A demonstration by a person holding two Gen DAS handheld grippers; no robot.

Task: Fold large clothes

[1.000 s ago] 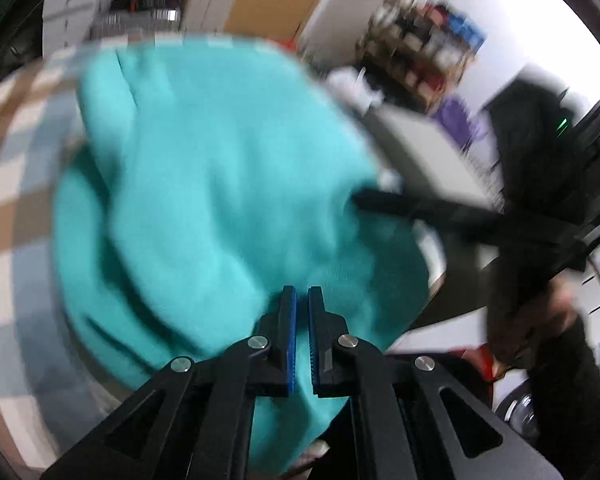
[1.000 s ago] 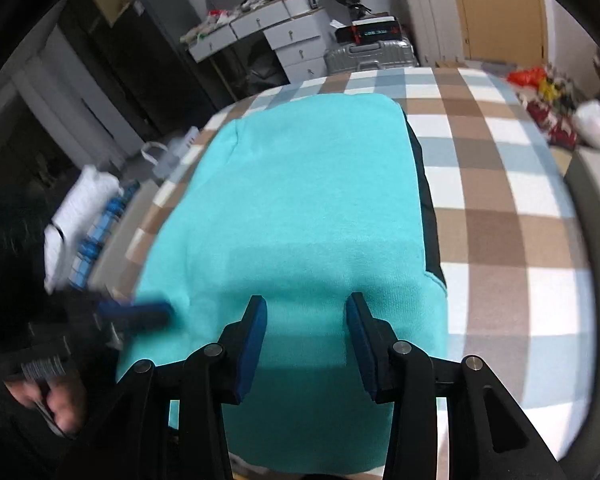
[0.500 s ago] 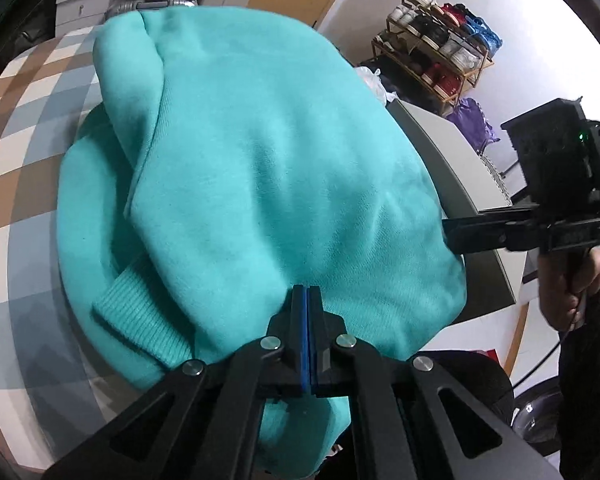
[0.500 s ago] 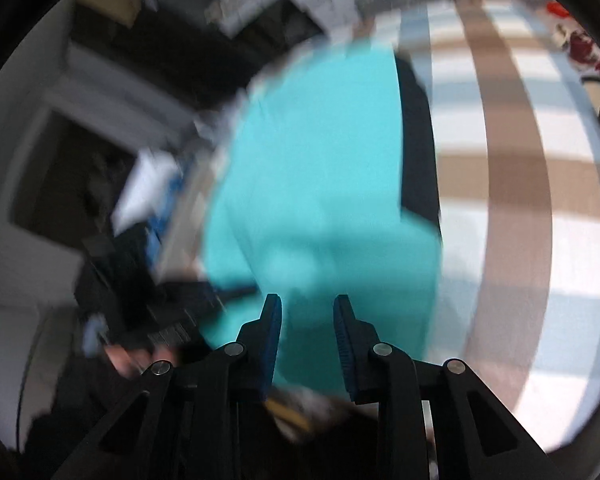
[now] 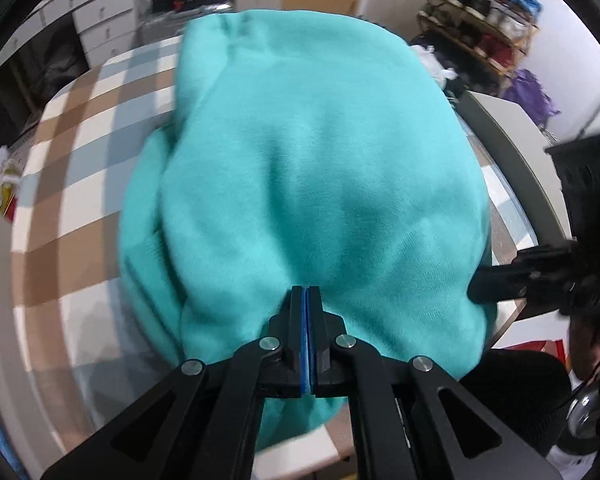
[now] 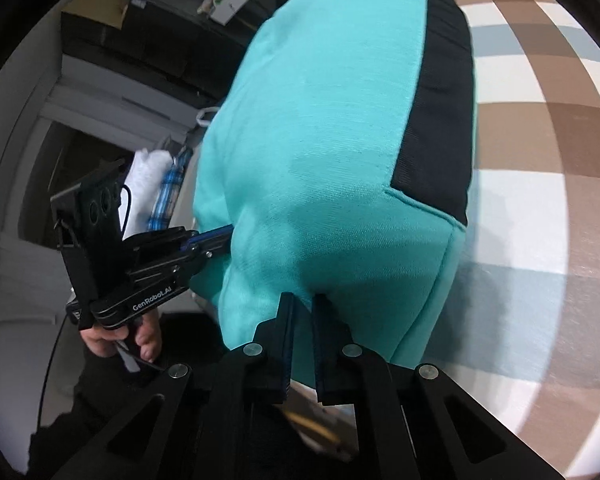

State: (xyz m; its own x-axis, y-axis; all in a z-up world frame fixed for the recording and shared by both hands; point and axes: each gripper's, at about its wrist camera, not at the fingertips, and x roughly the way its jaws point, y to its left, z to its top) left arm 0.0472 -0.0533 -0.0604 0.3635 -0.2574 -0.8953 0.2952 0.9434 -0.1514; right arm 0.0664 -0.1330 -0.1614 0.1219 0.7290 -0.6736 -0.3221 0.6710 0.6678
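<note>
Left wrist: Now that my left gripper point(image 5: 306, 312) has clamped the teal sweatshirt point(image 5: 320, 168) edge, lifted off the checked table point(image 5: 80, 168).
Right wrist: my right gripper point(image 6: 302, 320) narrowed from wide, pinching fabric.
Meaning: I can fold.

Left gripper point(image 5: 306, 300): matte black linkage arms, silver round screws at pivots, blue pad strips on inner finger faces. Right gripper point(image 6: 302, 312): same black frame. White "GenRobot.AI" lettering (left unit's side), thin black cable, bare-skinned hand point(image 6: 120, 334), dark sleeve.
</note>
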